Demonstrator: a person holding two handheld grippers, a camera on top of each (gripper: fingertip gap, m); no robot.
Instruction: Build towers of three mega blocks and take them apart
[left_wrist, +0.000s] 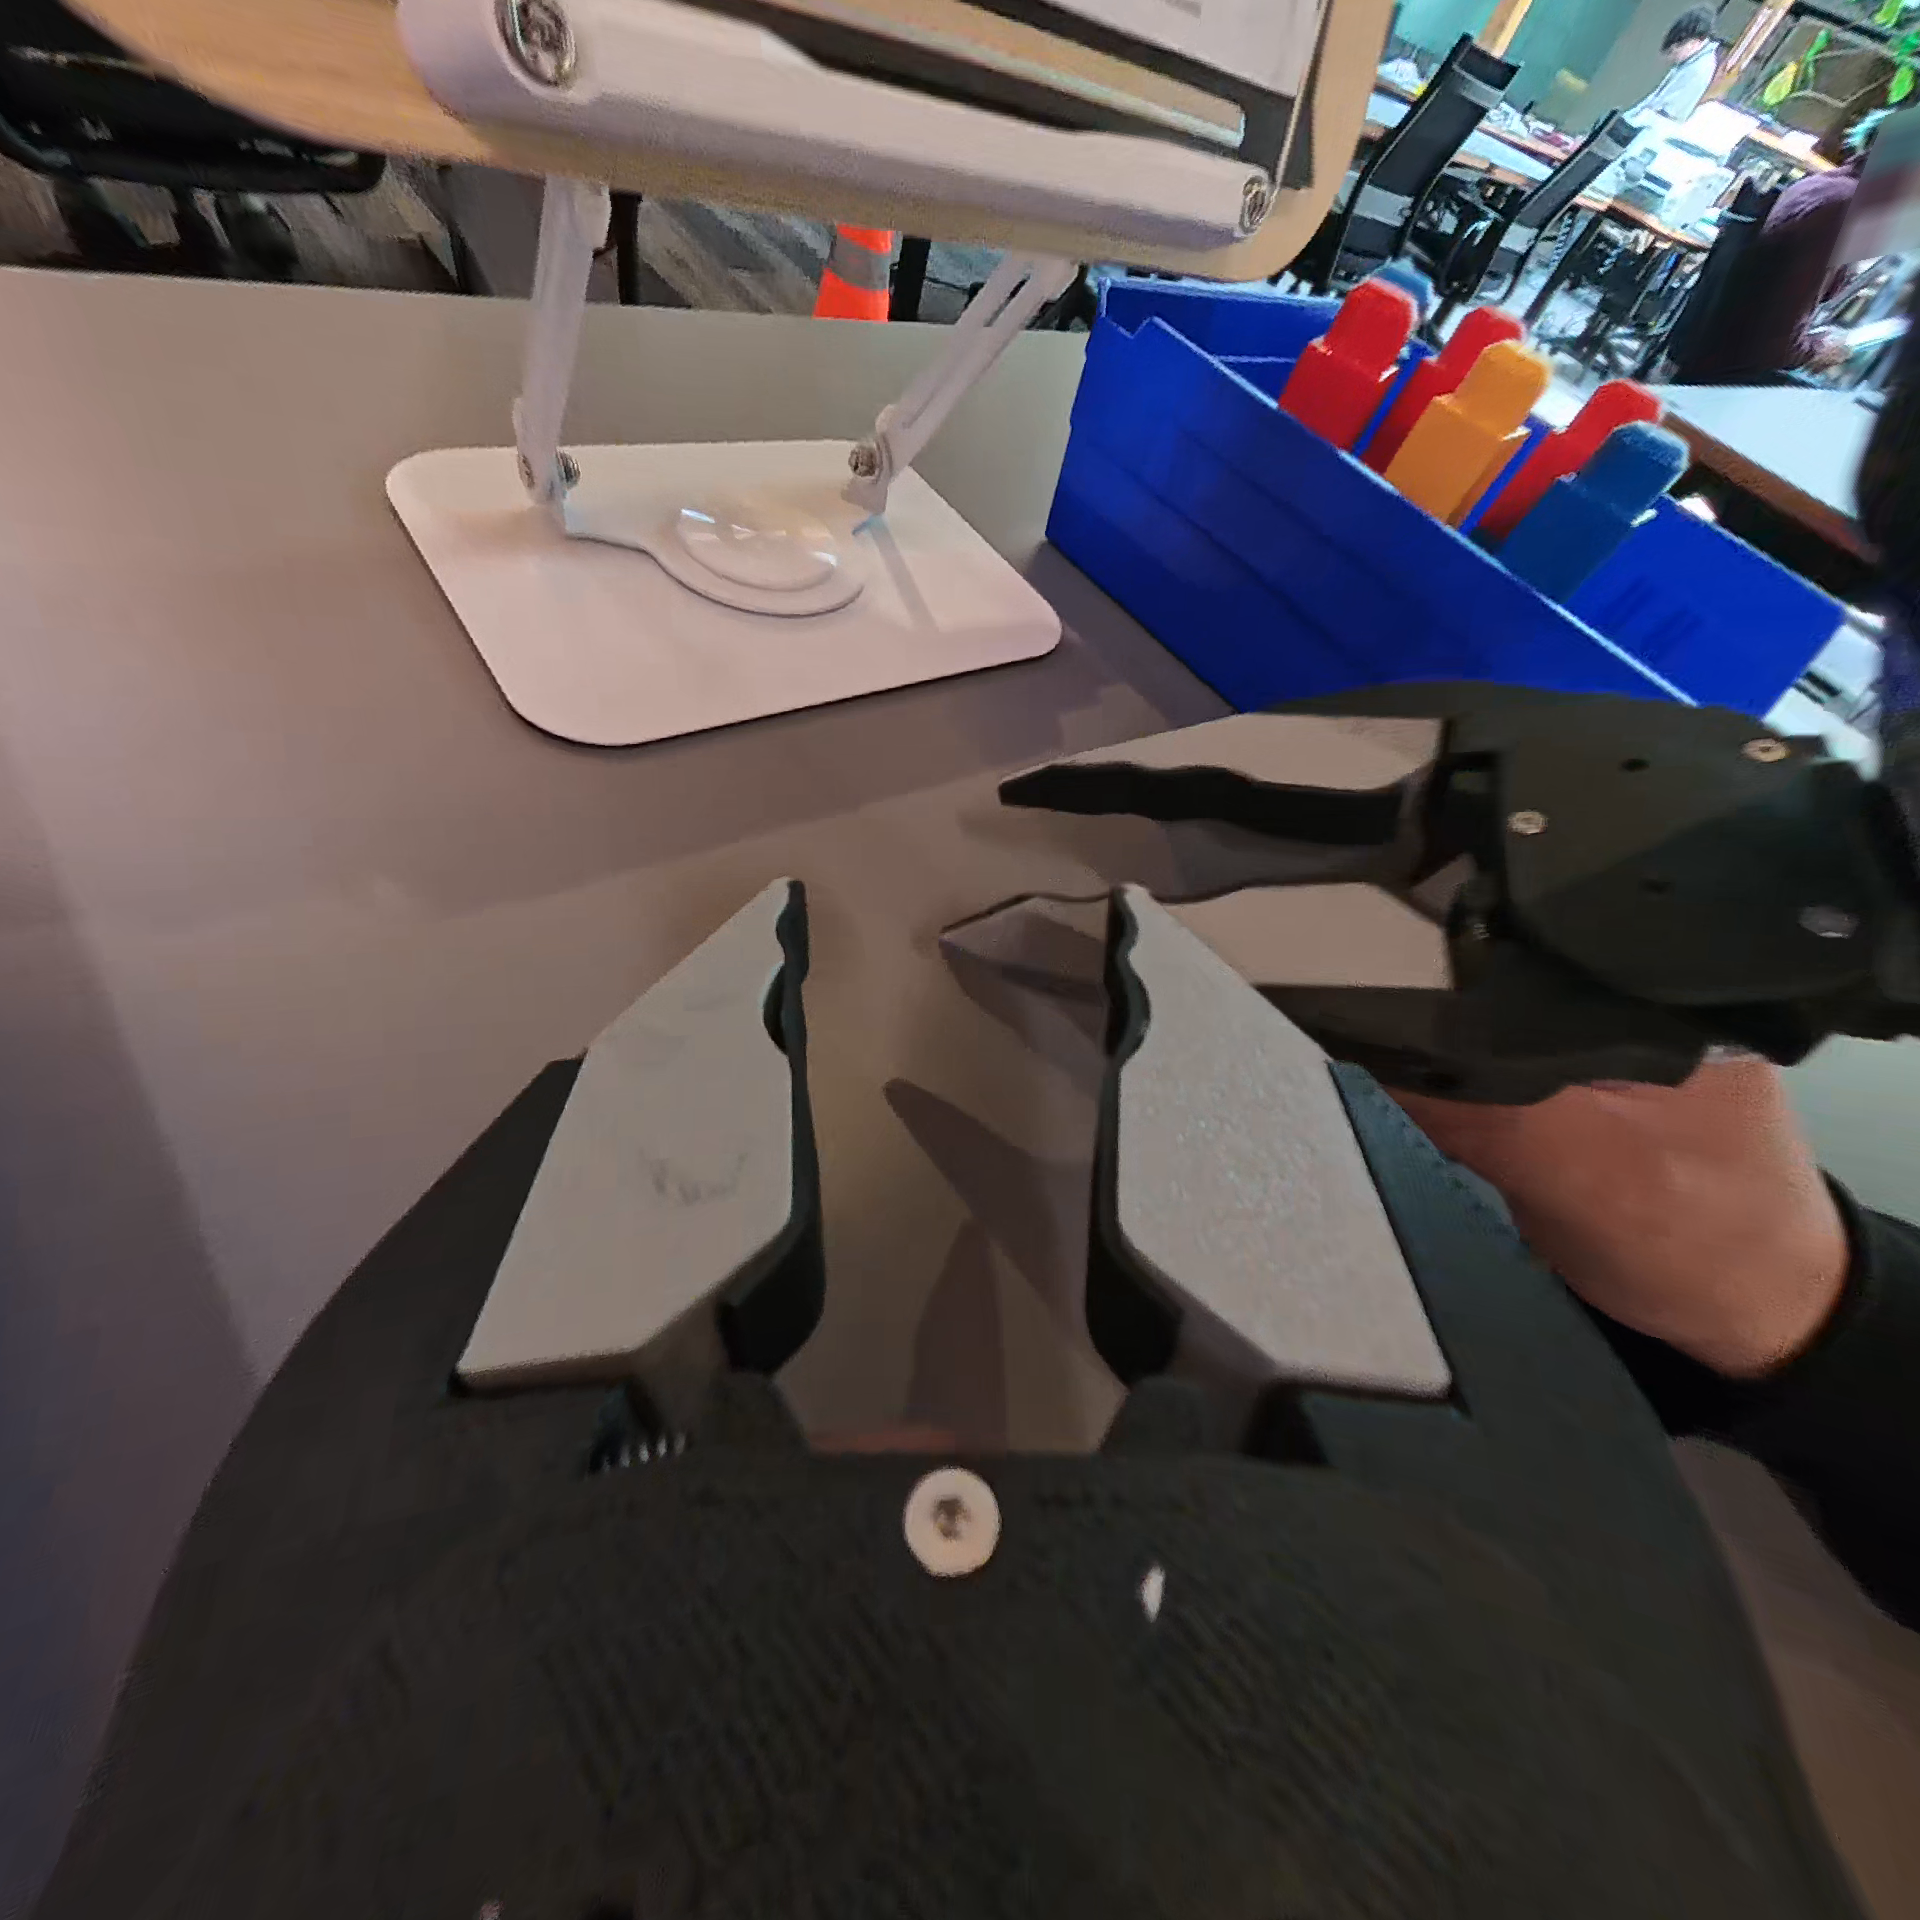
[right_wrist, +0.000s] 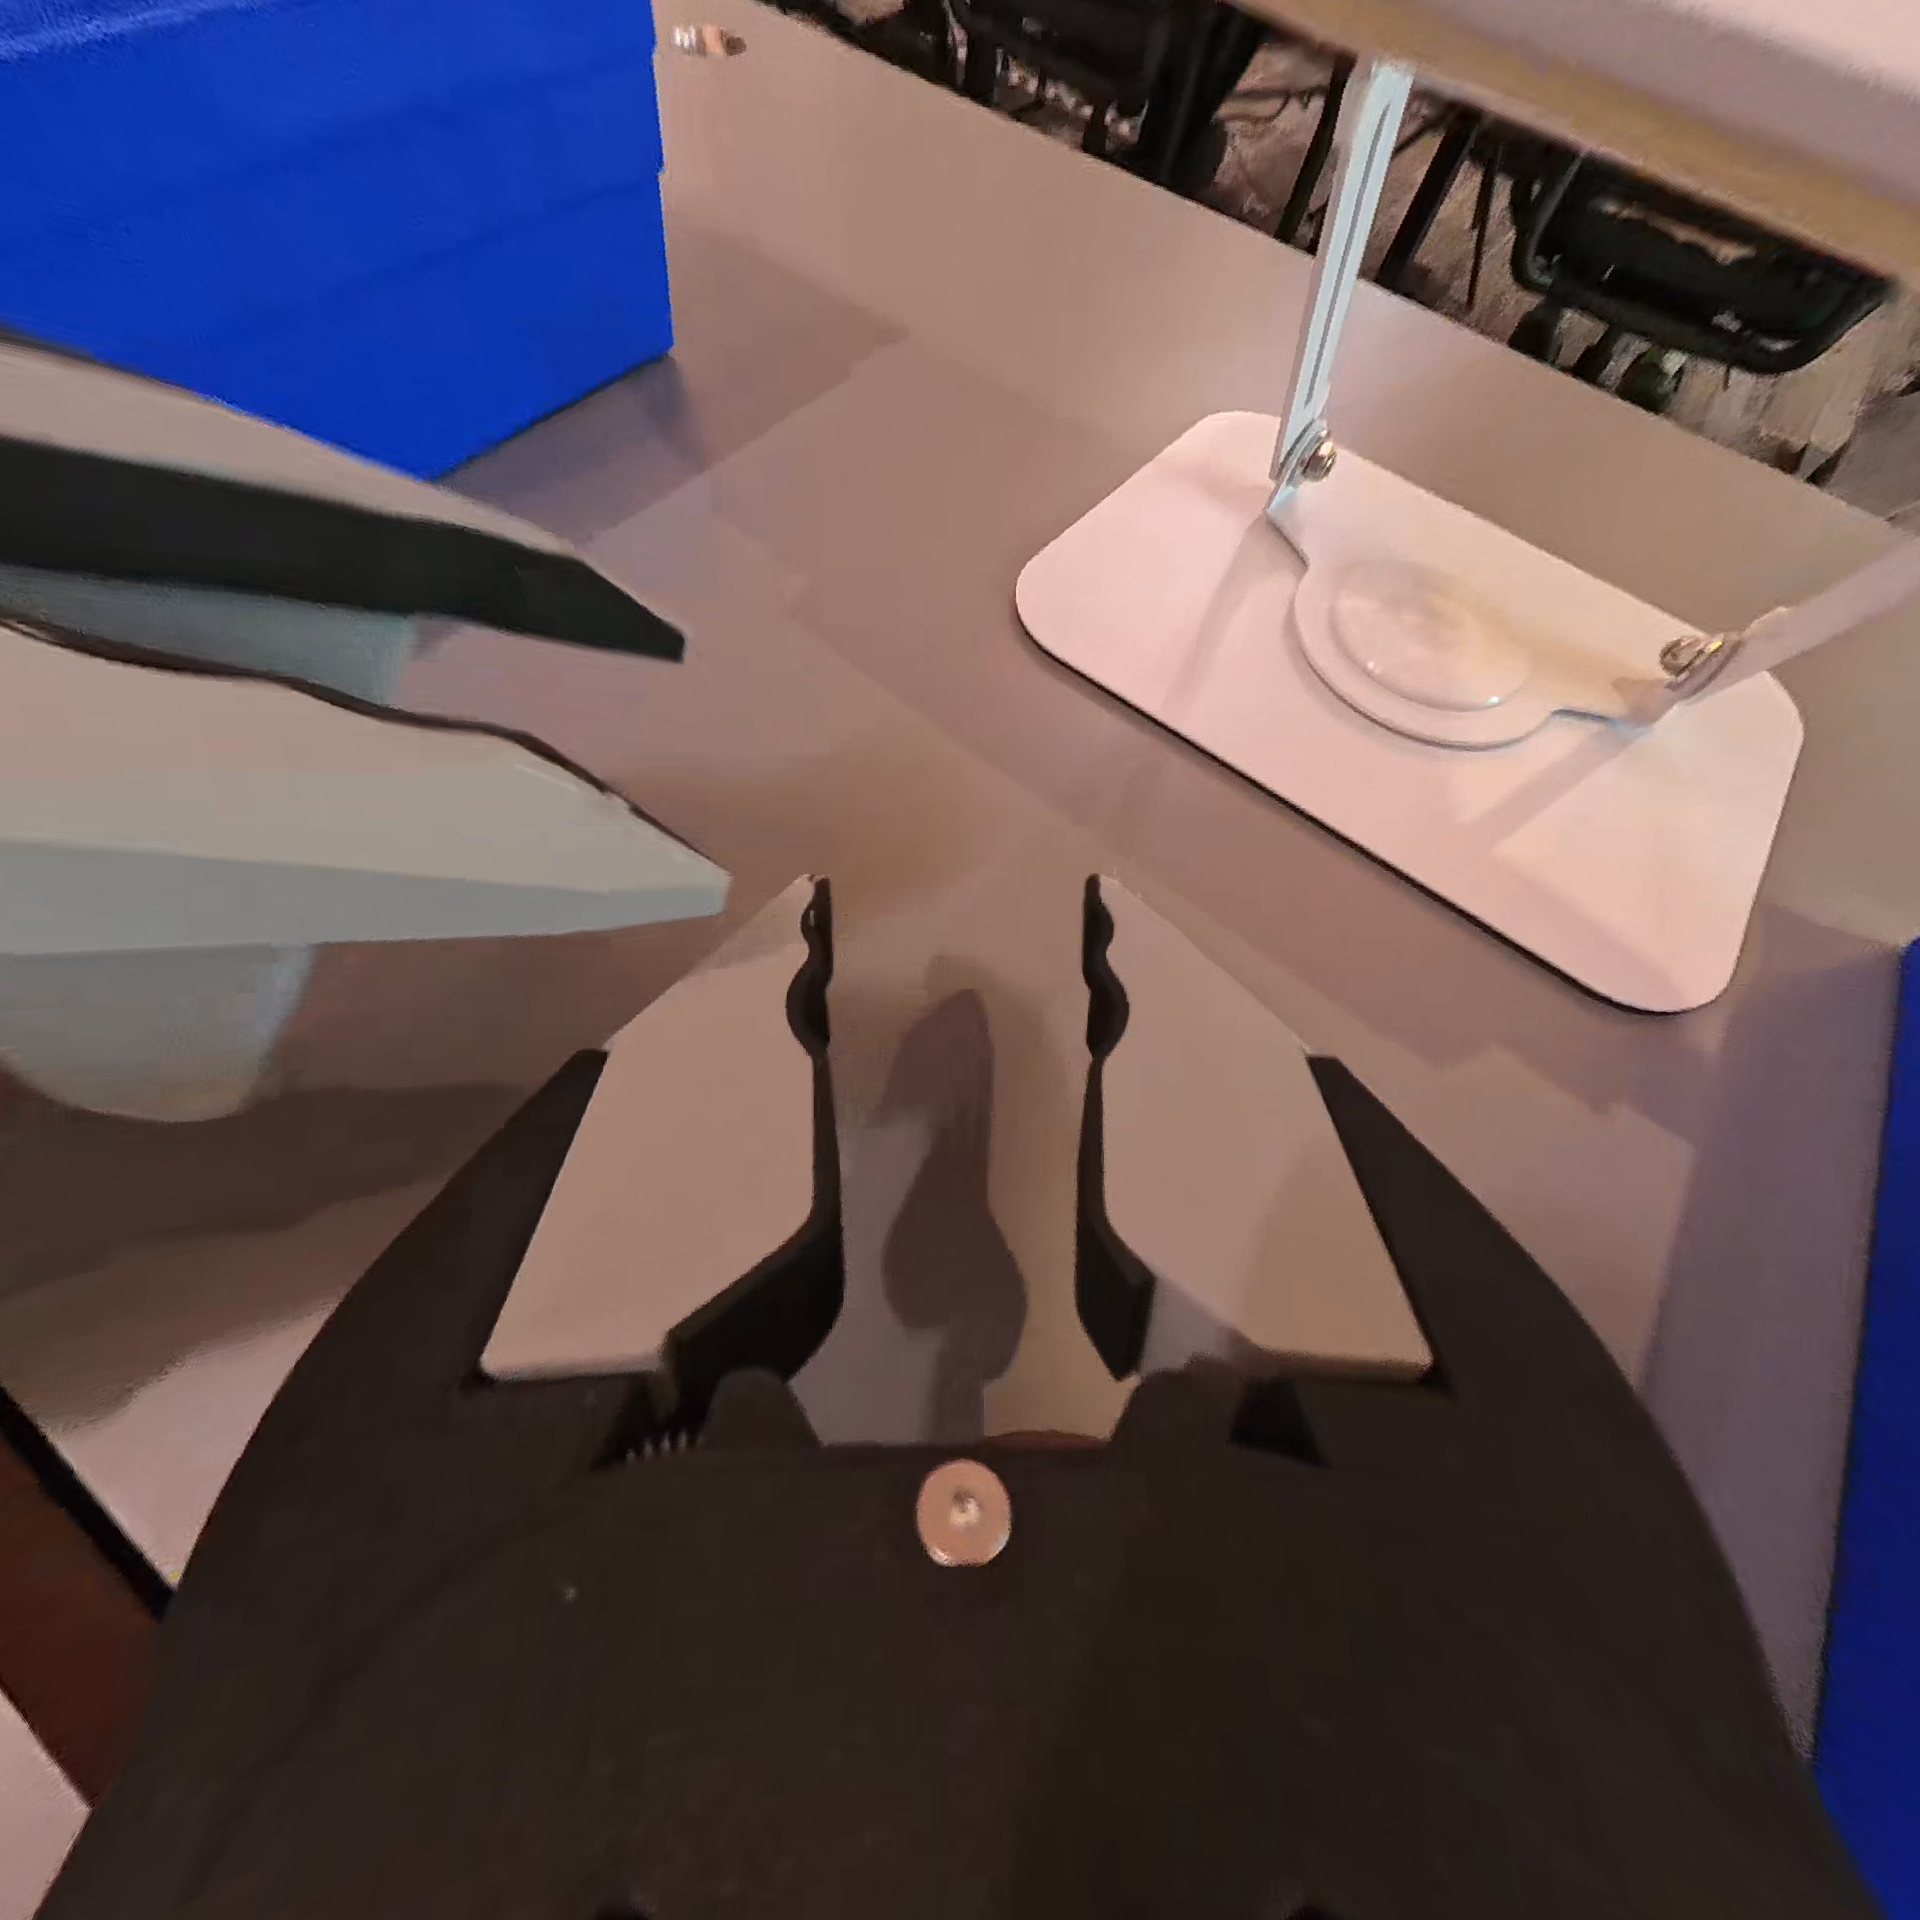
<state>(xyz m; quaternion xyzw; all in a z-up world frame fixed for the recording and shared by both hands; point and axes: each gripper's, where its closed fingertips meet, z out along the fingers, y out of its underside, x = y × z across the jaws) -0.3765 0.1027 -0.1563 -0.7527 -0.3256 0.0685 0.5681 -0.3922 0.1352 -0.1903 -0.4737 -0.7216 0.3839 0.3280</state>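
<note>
Several mega blocks stand in a blue bin (left_wrist: 1247, 530) at the back right of the grey table: red (left_wrist: 1351, 364), orange (left_wrist: 1470, 431), another red (left_wrist: 1595, 431) and blue (left_wrist: 1600, 499). My left gripper (left_wrist: 958, 899) is open and empty, low over the bare table. My right gripper (left_wrist: 977, 868) comes in from the right, held by a hand, open and empty, its tips just ahead of the left one's. In the right wrist view my right gripper (right_wrist: 956, 883) is open with nothing between its fingers. The left gripper (right_wrist: 701, 769) shows at the left there, open. The bin wall (right_wrist: 332, 208) fills the top left; no blocks show there.
A white stand with a flat base (left_wrist: 717, 592) sits at the back of the table, holding a tilted board overhead; its base also shows in the right wrist view (right_wrist: 1403, 707). Another blue thing (right_wrist: 1881, 1351) is at the right edge. An orange cone (left_wrist: 854, 272), chairs and desks lie beyond. About 5 cm separates my left fingertips from my right.
</note>
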